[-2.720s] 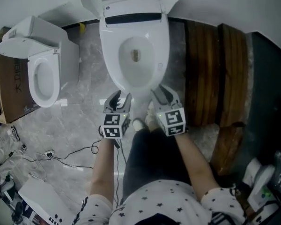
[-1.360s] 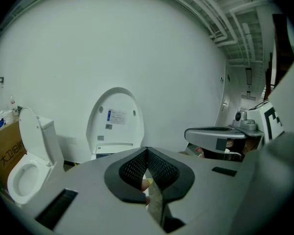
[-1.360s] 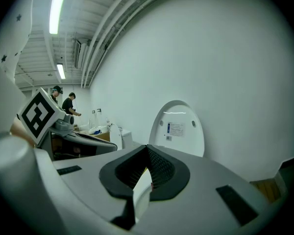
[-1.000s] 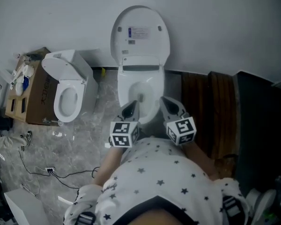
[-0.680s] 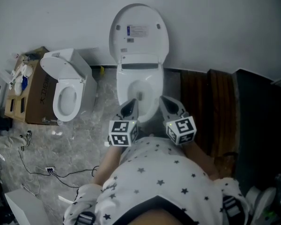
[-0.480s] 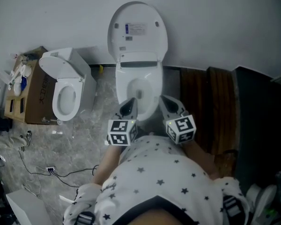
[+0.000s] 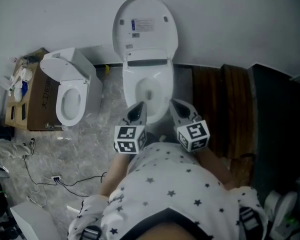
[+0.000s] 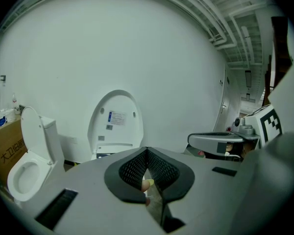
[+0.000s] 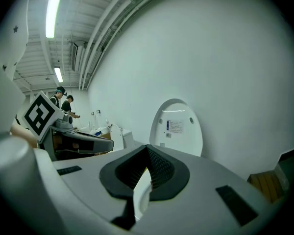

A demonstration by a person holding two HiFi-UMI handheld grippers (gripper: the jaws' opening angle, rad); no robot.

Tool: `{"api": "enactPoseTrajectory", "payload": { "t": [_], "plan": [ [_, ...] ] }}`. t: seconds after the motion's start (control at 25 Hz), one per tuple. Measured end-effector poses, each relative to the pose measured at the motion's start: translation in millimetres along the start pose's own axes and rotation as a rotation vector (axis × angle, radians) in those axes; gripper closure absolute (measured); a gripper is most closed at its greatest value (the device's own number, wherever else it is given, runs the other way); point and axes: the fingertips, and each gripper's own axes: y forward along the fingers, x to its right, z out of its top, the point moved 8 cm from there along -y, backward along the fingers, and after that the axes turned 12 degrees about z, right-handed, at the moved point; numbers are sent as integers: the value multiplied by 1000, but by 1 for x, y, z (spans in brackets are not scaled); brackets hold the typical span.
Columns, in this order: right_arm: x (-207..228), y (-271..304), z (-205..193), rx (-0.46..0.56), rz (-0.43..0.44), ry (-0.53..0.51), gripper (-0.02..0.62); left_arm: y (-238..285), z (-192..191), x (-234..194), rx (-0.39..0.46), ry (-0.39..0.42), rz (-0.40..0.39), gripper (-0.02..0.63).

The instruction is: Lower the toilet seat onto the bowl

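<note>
- Toilet seat (image 7: 145, 26) stands raised. Its oval underside, with a printed label, faces you, and its back leans on the white wall (image 7: 230, 24). It hinges at the rear of the bowl (image 7: 147, 91), which lies open below it. No separate ring can be told apart from the lid here.
- Because it rests tipped back against the wall, it should stay put until you draw its top edge forward. Judging by that, the lowering has not begun.
- Your left gripper (image 7: 136, 109) is clenched on nothing, its jaws pressed together. It hovers over the front rim of the bowl, well short of the seat.
- Your right gripper (image 7: 176, 105) is likewise clamped tight and empty, near the left one at the bowl's front right.
- Both forearms reach out side by side from your waist. The grippers point forward and a little downward toward the toilet, with their marker cubes turned up at you.
- You stand centred before the bowl, with the second toilet (image 7: 70, 96) off to your left and the wooden boards (image 7: 222, 109) to your right. From there either gripper looks able to reach the seat's upper edge.
</note>
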Motion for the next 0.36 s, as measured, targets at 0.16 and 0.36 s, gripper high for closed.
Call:
{"api": "enactPoseTrajectory", "payload": {
  "t": [0.16, 0.36],
  "plan": [
    [-1, -1, -2, -10, 0, 4, 591, 0, -4, 2, -21, -2, -14, 607],
    [0, -1, -7, -12, 1, 5, 591, 2, -6, 4, -14, -3, -20, 607]
  ]
}}
